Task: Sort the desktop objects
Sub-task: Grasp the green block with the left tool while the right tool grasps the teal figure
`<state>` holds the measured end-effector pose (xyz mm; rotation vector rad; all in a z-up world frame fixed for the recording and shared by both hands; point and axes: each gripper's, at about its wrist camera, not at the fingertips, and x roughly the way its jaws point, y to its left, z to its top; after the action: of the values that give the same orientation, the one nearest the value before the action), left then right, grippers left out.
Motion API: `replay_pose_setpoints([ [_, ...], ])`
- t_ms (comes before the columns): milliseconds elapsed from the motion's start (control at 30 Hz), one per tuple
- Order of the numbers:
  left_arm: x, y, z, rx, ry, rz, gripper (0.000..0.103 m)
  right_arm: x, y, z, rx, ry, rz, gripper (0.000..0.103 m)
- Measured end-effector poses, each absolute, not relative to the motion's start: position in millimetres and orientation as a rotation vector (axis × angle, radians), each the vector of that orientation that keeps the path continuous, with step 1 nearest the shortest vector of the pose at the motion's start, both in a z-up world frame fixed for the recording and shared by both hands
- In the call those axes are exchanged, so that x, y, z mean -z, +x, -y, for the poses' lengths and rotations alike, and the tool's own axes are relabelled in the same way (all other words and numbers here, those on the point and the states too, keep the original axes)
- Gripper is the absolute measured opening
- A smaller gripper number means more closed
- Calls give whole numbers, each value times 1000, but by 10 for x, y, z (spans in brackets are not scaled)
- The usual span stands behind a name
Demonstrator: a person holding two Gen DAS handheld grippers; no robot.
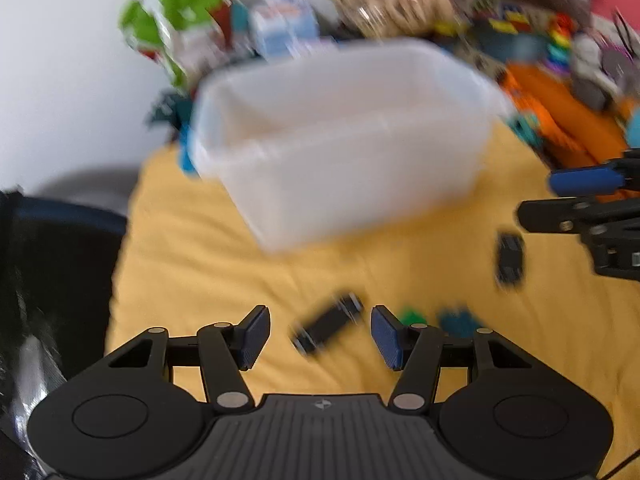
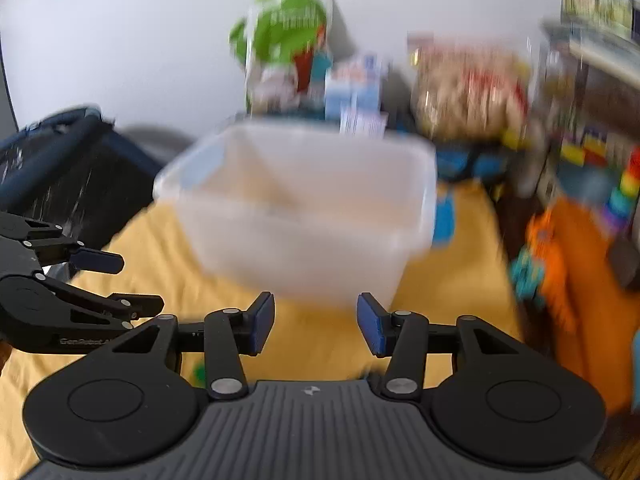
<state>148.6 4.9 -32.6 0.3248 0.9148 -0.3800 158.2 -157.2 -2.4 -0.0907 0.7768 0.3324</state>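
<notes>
A translucent white plastic bin (image 1: 340, 140) stands on a yellow cloth (image 1: 200, 264); the right wrist view shows the same bin (image 2: 304, 216), blurred. A small black block (image 1: 328, 326) lies on the cloth just ahead of my left gripper (image 1: 320, 334), whose blue pads stand apart with the block between and beyond them, untouched. Another black block (image 1: 509, 258) lies to the right. Small green (image 1: 412, 314) and teal (image 1: 458, 320) pieces lie by the right finger. My right gripper (image 2: 316, 328) is open and empty, low in front of the bin. Each gripper shows at the edge of the other's view.
Behind the bin stand a green-and-white bag (image 2: 288, 32), a blue-white carton (image 2: 354, 88) and a tan packet (image 2: 468, 88). An orange cloth (image 2: 580, 300) and colourful toys (image 2: 624, 188) lie at the right. A dark bag (image 2: 72, 164) sits at the left, off the cloth.
</notes>
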Motion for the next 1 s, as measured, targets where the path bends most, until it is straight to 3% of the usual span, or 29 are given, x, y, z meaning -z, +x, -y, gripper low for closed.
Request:
replay_pose_setpoints([
  [267,724,1275,71,465,360,-1023,60,681,1531,1385,-396,-89,-960,44],
  [467,779,1354,163,462,390,-1019,60,927,1631,1273,-396,-128,-988,43],
  [567,804,1417,221,475,393,-1015,60,924,1620,1297,-382,-148,-983,31],
  [867,933,1603,458,509,440,-995,59,897,1433,1566,-311,-133,-1012,32],
  [933,977,1641,463,532,420,-1018,50,915,1409,1596,-303,-119,-1015,32],
  [967,989,1646,451,540,401,-1026,37,918,1407,1598,-301,-116,-1015,32],
  [1000,986,1638,438,544,388,-1023,34,918,1405,1595,-300,-116,-1014,32],
])
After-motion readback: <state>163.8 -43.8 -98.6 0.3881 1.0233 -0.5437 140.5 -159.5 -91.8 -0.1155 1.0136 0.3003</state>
